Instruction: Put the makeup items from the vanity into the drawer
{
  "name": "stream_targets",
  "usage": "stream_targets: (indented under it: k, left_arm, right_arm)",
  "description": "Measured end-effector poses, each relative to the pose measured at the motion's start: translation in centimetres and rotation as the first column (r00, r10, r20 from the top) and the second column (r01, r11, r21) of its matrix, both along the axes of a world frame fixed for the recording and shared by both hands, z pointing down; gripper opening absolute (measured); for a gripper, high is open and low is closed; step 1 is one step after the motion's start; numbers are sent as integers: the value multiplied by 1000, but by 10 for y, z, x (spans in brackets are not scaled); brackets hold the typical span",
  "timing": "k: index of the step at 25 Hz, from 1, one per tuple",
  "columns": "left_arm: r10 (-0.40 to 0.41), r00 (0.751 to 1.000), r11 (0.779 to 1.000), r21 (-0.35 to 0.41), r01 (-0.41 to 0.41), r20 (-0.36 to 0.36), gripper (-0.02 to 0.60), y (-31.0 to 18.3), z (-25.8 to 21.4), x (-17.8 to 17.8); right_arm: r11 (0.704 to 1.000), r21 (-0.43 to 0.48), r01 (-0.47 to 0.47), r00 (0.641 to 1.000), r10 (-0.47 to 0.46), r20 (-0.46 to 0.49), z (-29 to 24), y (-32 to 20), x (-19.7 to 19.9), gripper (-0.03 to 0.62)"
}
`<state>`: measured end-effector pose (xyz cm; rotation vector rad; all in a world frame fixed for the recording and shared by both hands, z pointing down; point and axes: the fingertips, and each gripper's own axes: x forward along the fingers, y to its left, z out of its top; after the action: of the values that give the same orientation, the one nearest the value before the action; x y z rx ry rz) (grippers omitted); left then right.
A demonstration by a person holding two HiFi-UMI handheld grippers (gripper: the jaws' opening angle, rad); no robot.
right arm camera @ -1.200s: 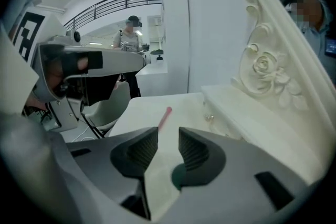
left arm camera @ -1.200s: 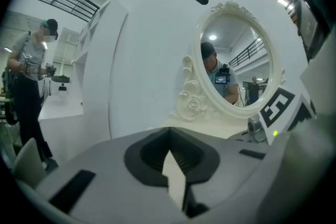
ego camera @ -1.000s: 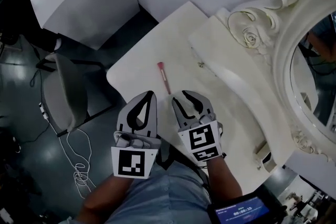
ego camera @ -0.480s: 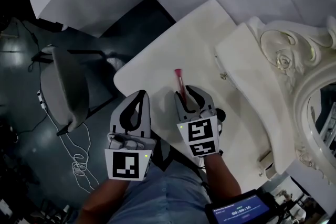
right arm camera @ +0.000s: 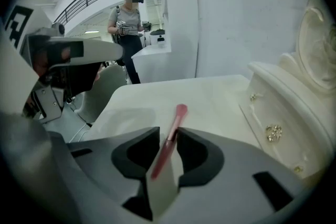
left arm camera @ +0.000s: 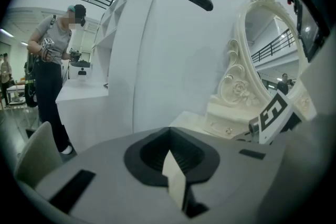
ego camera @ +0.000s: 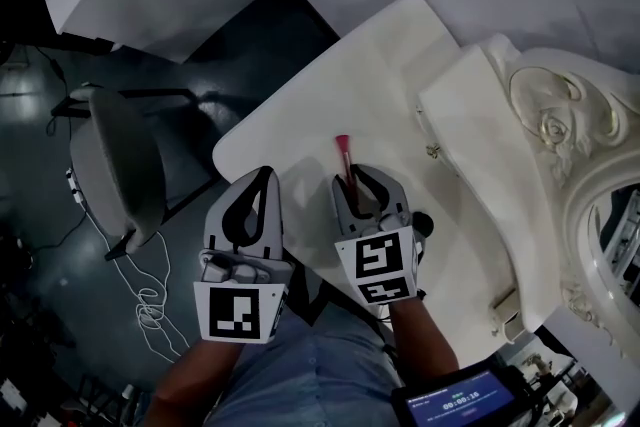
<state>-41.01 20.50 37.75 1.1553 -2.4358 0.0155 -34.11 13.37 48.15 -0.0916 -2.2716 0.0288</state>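
A thin pink makeup stick (ego camera: 343, 153) lies on the cream vanity top (ego camera: 300, 105), pointing away from me. My right gripper (ego camera: 357, 179) straddles its near half. Its jaws are closing, and their tips press on the pink makeup stick (right arm camera: 176, 120) from both sides; only its far end sticks out ahead. In the right gripper view, the right gripper (right arm camera: 168, 135) sits low over the tabletop. My left gripper (ego camera: 264, 175) hangs beside it past the vanity's front edge, with jaws together and nothing in them. The left gripper (left arm camera: 169, 132) points at a white wall.
A raised drawer unit with small metal knobs (ego camera: 432, 152) runs along the vanity's right, under an ornate mirror frame (ego camera: 560, 115). The knobs (right arm camera: 272, 132) are close on the right. A grey chair (ego camera: 115, 165) and a white cable (ego camera: 150, 300) are on the floor left. A person (right arm camera: 128, 34) stands far off.
The stick lay ahead of both grippers a second ago. My right gripper has moved forward over it, and the stick now sits between its jaws. The left gripper stayed alongside.
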Motion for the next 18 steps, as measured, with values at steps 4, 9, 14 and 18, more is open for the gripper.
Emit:
stream_targets:
  k: [4,9,14,18]
  left_arm:
    - [17,1000,1000,1,-17,20,0,-4,-3,2]
    - [52,996,999,-7,-52,66,0,-8,-9,6]
    - [54,998,998,16,-55,40,0,-20,-19,20]
    - [157,977,987,10,-160,146,0,-39,-33,33]
  right_arm:
    - [999,-37,-2,1000,2,0,1,5,1,43]
    - [998,-54,-19,1000,20,17,-7,2,5,40]
    - [997,-58,-50,997,54,62,-28,-8,16,40]
    - [994,-50,-95,989,100,110,-48,-22,29,40]
